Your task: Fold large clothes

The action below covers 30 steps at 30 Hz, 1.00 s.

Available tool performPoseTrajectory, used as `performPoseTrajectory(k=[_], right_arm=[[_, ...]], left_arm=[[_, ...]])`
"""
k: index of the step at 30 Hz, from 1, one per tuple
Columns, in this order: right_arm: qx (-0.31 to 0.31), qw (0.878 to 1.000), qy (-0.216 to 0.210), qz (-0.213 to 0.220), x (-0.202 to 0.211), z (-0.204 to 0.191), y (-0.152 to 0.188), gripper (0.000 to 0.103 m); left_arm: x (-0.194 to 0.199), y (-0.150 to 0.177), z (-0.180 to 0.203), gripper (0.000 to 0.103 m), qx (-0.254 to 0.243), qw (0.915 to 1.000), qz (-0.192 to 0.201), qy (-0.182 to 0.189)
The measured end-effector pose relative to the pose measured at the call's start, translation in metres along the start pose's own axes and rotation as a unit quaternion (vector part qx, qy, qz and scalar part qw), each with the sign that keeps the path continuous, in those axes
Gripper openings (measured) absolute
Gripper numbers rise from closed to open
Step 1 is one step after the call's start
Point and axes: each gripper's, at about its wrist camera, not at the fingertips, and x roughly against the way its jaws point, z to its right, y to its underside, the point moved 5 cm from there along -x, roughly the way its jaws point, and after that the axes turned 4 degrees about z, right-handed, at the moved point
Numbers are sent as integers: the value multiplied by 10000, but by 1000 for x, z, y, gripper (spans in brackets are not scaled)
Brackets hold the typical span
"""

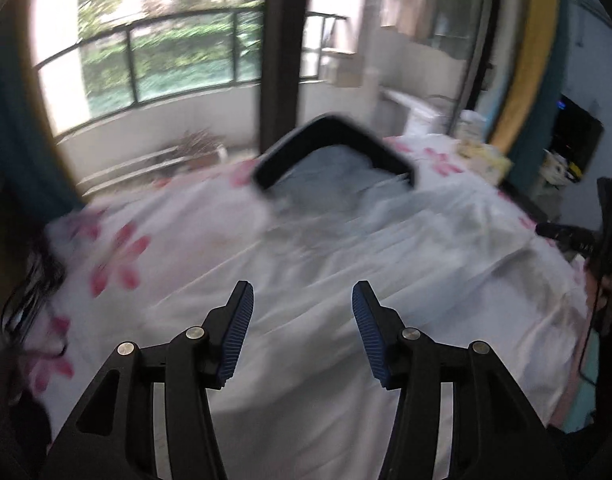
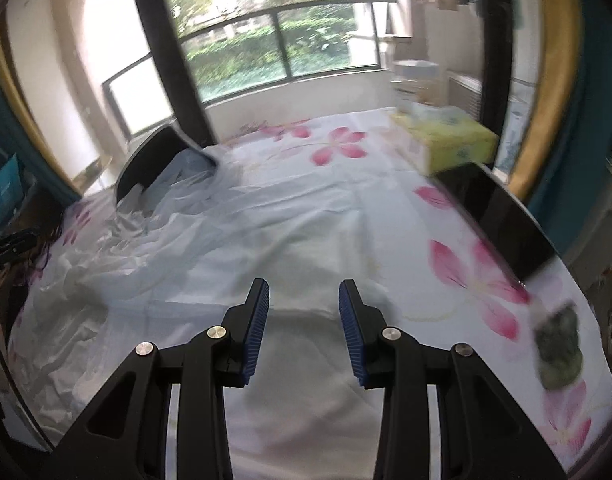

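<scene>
A large white garment (image 1: 345, 248) lies spread and wrinkled on a flower-print sheet; it also shows in the right wrist view (image 2: 210, 240). My left gripper (image 1: 302, 296) is open and empty, hovering above the garment's near part. My right gripper (image 2: 304, 292) is open and empty above the garment's near right part. Both views are blurred by motion.
A black bin holding pale cloth (image 1: 333, 152) stands at the far side, also in the right wrist view (image 2: 162, 160). A yellow-green box (image 2: 445, 140), a black flat device (image 2: 497, 216) and a dark green lump (image 2: 561, 352) lie on the right. Windows and a dark pillar (image 1: 282, 52) stand behind.
</scene>
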Motion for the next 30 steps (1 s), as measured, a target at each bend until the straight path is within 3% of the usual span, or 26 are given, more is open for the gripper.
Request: performPoseTrajectory(k=[7, 9, 10, 11, 18, 19, 20, 23, 30], right_arm=[[586, 9974, -268, -333, -51, -72, -30, 36], [715, 9958, -346, -449, -68, -94, -36, 47], [756, 9952, -378, -496, -76, -106, -39, 58], [788, 9947, -405, -528, -83, -114, -40, 62], [906, 9916, -237, -897, -128, -139, -35, 61], [887, 9912, -192, -964, -132, -137, -30, 56], [895, 9908, -167, -1003, -134, -135, -28, 38], [852, 9909, -89, -1042, -132, -125, -20, 8], [575, 9962, -22, -649, -96, -96, -13, 2]], left_arm=[[-9, 36, -61, 55, 496, 9986, -153, -38], [-11, 46, -67, 55, 556, 9982, -215, 55], [-13, 51, -67, 55, 563, 9981, -234, 113], [-15, 55, -66, 55, 567, 9979, -260, 183], [-19, 82, -48, 55, 504, 9947, -471, 760], [-19, 84, -43, 55, 450, 9941, -518, 835], [-20, 87, -41, 55, 418, 9938, -558, 865], [-17, 93, -33, 55, 242, 9928, -698, 942], [-17, 82, -41, 55, 95, 9962, -557, 664]])
